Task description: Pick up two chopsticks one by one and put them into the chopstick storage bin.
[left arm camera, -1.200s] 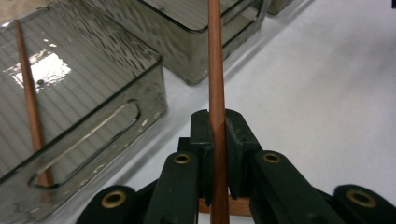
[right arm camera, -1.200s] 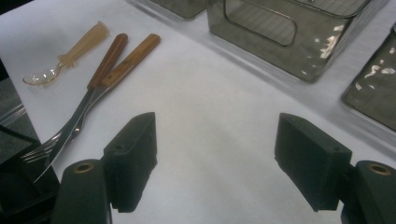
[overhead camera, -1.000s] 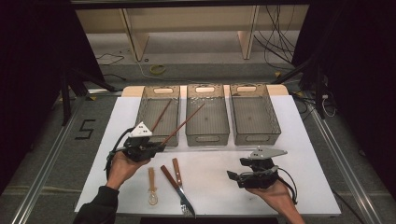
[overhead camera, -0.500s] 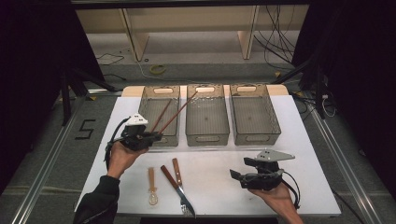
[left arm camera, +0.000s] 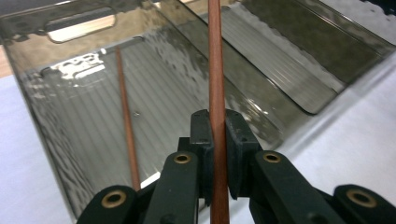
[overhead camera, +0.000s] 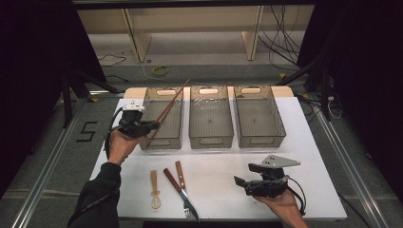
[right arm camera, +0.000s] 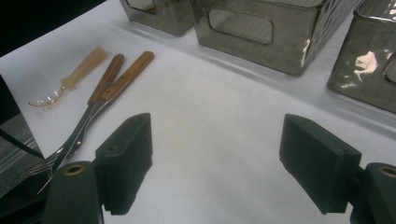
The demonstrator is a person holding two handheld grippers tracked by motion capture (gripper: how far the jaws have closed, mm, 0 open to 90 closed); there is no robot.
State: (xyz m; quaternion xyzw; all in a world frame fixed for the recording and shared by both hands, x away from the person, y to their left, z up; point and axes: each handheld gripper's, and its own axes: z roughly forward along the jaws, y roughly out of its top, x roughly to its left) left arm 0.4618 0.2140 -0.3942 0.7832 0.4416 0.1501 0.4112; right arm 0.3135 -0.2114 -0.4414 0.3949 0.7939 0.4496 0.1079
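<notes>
White paper covers the table (overhead camera: pixel 313 156), with dark floor and loose cables beyond its far edge. Three smoky clear bins stand in a row near the far side: the left bin (overhead camera: pixel 164 137), the middle bin (overhead camera: pixel 210 137) and the right bin (overhead camera: pixel 260 137). At the near left corner of the left bin, the left gripper (overhead camera: pixel 148 126) is clamped on a reddish-brown chopstick (overhead camera: pixel 172 100) that slants up and away over that bin; in the left gripper view the jaws pinch the stick (left arm camera: pixel 217 84) tightly, with the bin's ribbed floor behind it. A second chopstick (left arm camera: pixel 127 126) lies inside the same bin, resting on its floor along the wall side. The person's left hand (overhead camera: pixel 119 145) holds this gripper from below, a dark sleeve (overhead camera: pixel 97 199) trailing toward the near edge. On the paper in front of the left bin lie a pale plastic spoon (overhead camera: pixel 155 190), a wooden-handled knife (overhead camera: pixel 172 179) and a wooden-handled fork (overhead camera: pixel 184 190), close together. The right gripper (overhead camera: pixel 240 183) sits low near the near edge in the right hand (overhead camera: pixel 280 204), well apart from the cutlery; in the right gripper view its jaws stand wide apart over bare paper, holding nothing, with spoon (right arm camera: pixel 70 79), knife (right arm camera: pixel 100 86) and fork (right arm camera: pixel 126 77) off to the left
</notes>
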